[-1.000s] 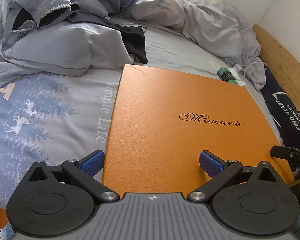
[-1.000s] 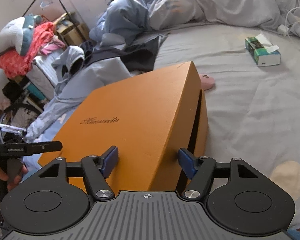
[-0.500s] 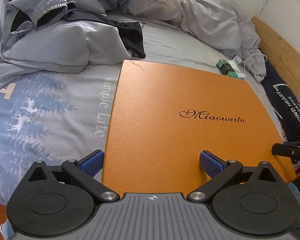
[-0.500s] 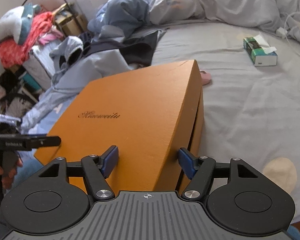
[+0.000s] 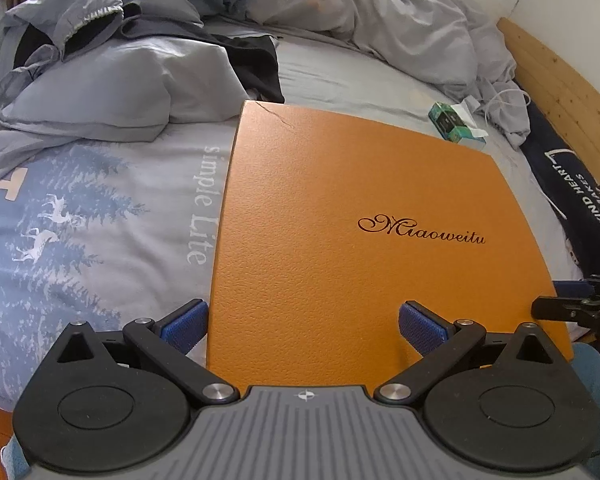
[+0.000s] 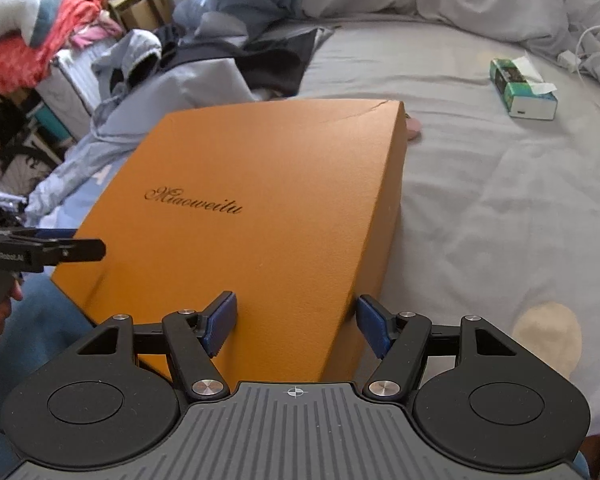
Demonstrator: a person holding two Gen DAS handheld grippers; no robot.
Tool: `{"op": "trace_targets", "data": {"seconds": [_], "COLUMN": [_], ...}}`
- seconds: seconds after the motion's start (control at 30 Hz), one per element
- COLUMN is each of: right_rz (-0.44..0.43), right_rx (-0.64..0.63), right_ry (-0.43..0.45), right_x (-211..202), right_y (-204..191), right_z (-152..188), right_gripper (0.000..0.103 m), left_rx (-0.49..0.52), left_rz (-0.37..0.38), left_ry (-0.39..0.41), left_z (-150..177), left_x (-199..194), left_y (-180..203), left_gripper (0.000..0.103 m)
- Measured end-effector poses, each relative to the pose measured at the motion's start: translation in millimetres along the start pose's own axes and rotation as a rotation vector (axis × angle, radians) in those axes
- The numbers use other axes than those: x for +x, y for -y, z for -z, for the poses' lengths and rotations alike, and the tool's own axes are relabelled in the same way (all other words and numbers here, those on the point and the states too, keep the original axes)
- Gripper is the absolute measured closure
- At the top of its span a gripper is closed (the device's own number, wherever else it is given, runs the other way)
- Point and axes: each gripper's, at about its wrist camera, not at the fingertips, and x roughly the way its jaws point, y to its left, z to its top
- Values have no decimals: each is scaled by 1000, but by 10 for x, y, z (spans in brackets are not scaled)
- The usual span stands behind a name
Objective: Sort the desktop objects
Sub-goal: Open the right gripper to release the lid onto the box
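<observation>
An orange box (image 5: 364,240) with its lid on, lettered "Miaoweitu", lies on the bed (image 6: 500,220), its near edge toward both grippers. The left gripper (image 5: 302,324) has its fingers spread wide and holds nothing, one blue pad off the box's left edge, the other over the lid. The right gripper (image 6: 295,320) is likewise spread and empty, straddling the near right corner. Whether the box has yet to be opened or has been closed again, I cannot tell. A tissue pack (image 6: 524,90) lies well apart on the sheet (something pink (image 6: 414,128) peeks out beyond the far corner). Any lift wants both sides raised evenly, as the bedding gives.
</observation>
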Motion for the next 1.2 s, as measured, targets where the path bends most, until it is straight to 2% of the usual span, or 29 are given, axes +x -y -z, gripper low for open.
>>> {"op": "trace_targets", "data": {"seconds": [0.33,0.53,0.63,0.8,0.97,1.07,1.2], "right_rz": [6,19,14,8,21,33,47], "right_rx": [-4,-50,-99,-170,-227,-250,-274], "right_ry": [1,108,141,118,84,67,42], "right_x": [10,-104,-118,-29,55,88,143], "right_y": [-3,-96,-186,-289,-427,-466,-516], "right_z": [-12,-88,-99,-96,-72,-59,-15], "right_gripper": [33,27,27,27,28,34,34], "left_rx": [-18,14,55,129,191,218,227], "left_rz": [22,-14,9,31,22,11,-1], "left_ry": [14,122,165,135,107,99,72], "left_z": [-36,-94,-94,-46,6,22,43], "left_x": [25,-124,-187,-89,-4,17,87], "left_y": [-45,-14,59,197,232,230,200], "left_gripper": [0,0,0,0,4,4,4]}}
